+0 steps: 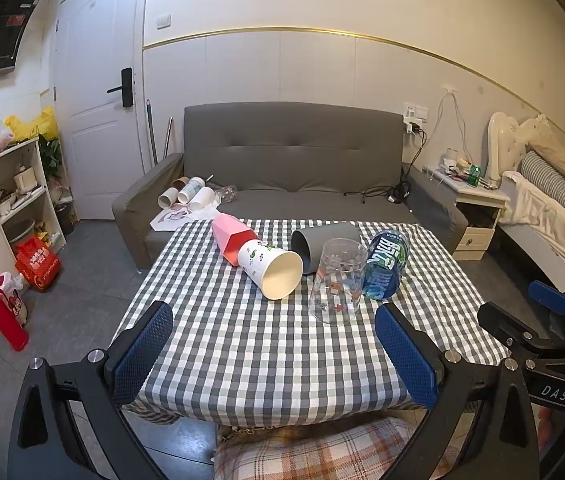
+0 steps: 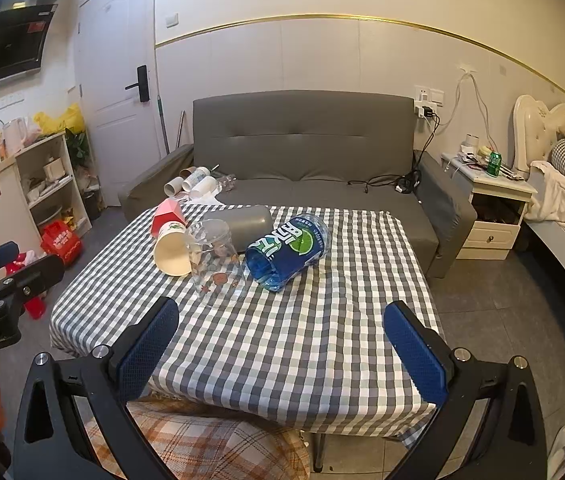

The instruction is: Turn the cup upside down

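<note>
A clear glass cup with small printed figures [image 1: 337,282] [image 2: 215,261] stands mouth down on the checkered table [image 1: 266,344] [image 2: 298,320]. Around it lie on their sides a white paper cup [image 1: 270,269] [image 2: 172,249], a pink and red cup [image 1: 231,239] [image 2: 167,215], a grey cup [image 1: 324,243] [image 2: 242,221] and a blue plastic cup [image 1: 385,265] [image 2: 287,251]. My left gripper [image 1: 274,354] is open and empty above the table's near edge. My right gripper [image 2: 280,354] is open and empty, also at the near edge; it also shows in the left wrist view [image 1: 538,320].
A grey sofa [image 1: 294,160] stands behind the table with several paper cups [image 1: 188,196] on its left seat. A plaid cushion [image 1: 322,448] lies under the near edge. A shelf unit [image 1: 18,192], red bag and red bottle [image 1: 2,316] stand at left. A nightstand [image 2: 490,208] and bed are at right.
</note>
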Action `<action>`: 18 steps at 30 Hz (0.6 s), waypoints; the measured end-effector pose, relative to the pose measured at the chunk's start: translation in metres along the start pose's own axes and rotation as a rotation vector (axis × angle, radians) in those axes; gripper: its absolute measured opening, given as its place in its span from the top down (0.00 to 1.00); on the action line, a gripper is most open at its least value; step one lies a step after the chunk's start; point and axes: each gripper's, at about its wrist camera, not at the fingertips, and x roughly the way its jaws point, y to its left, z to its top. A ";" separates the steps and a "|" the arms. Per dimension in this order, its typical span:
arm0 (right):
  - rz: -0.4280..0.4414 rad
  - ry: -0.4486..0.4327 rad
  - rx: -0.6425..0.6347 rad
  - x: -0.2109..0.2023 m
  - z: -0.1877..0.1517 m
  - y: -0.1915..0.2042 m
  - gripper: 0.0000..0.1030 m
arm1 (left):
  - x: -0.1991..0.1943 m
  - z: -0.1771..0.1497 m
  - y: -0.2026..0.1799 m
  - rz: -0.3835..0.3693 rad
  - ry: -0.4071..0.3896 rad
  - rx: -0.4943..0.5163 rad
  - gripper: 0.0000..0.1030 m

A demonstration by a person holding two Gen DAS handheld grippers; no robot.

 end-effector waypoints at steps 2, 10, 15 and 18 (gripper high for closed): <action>0.000 0.001 -0.001 0.000 0.000 0.000 0.00 | 0.000 0.000 0.000 0.000 0.000 0.000 0.00; 0.002 0.008 -0.001 0.002 -0.001 0.000 0.00 | -0.001 -0.001 0.000 -0.002 0.000 -0.001 0.00; 0.004 0.010 -0.002 0.002 -0.002 0.001 0.00 | -0.001 -0.002 0.000 -0.001 -0.001 -0.001 0.00; 0.004 0.010 -0.002 0.002 -0.002 0.001 0.00 | -0.001 -0.002 0.000 0.000 -0.002 0.000 0.00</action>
